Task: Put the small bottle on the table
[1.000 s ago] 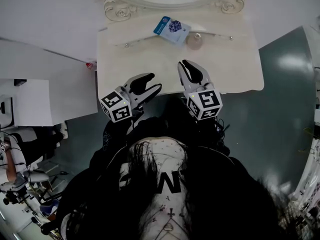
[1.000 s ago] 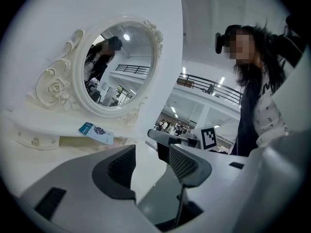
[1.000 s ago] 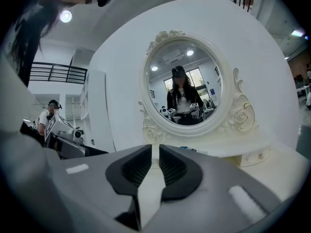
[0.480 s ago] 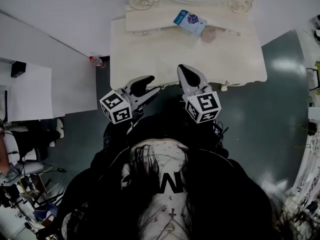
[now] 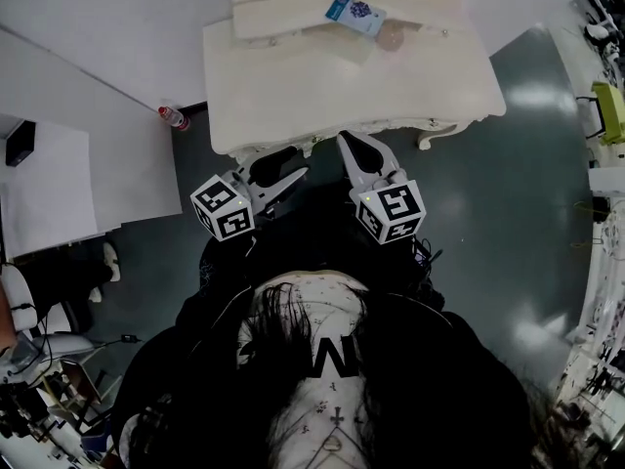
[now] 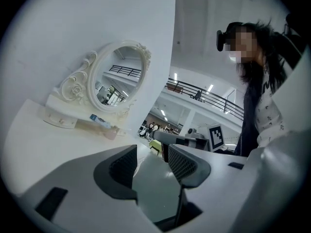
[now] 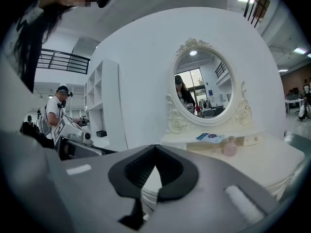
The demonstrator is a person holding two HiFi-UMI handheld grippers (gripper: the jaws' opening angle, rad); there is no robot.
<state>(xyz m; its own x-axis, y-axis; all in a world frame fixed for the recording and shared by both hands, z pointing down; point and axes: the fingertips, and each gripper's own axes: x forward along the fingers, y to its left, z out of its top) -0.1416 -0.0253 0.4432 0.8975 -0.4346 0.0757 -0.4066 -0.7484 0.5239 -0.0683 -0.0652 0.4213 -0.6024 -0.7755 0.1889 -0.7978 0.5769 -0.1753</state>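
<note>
The small pink bottle (image 5: 393, 35) stands upright at the back of the cream dressing table (image 5: 293, 86), beside a blue packet (image 5: 354, 13); it also shows as the bottle (image 7: 229, 147) and the bottle (image 6: 112, 132). My left gripper (image 5: 291, 164) hangs at the table's front edge, and its jaws are closing with nothing between them. In its own view the left gripper (image 6: 150, 166) is empty. My right gripper (image 5: 350, 142) is shut and empty just off the same edge; the right gripper (image 7: 154, 152) points toward the table. Both are far from the bottle.
An oval mirror (image 7: 204, 89) in an ornate frame stands behind the bottle. A red-capped bottle (image 5: 172, 117) lies on the floor left of the table. White partitions (image 5: 88, 115) stand at the left. A person (image 7: 56, 110) stands further off.
Both grippers have drawn back from over the tabletop to its front edge. The right gripper's jaws have gone from slightly apart to shut. The table now sits further away.
</note>
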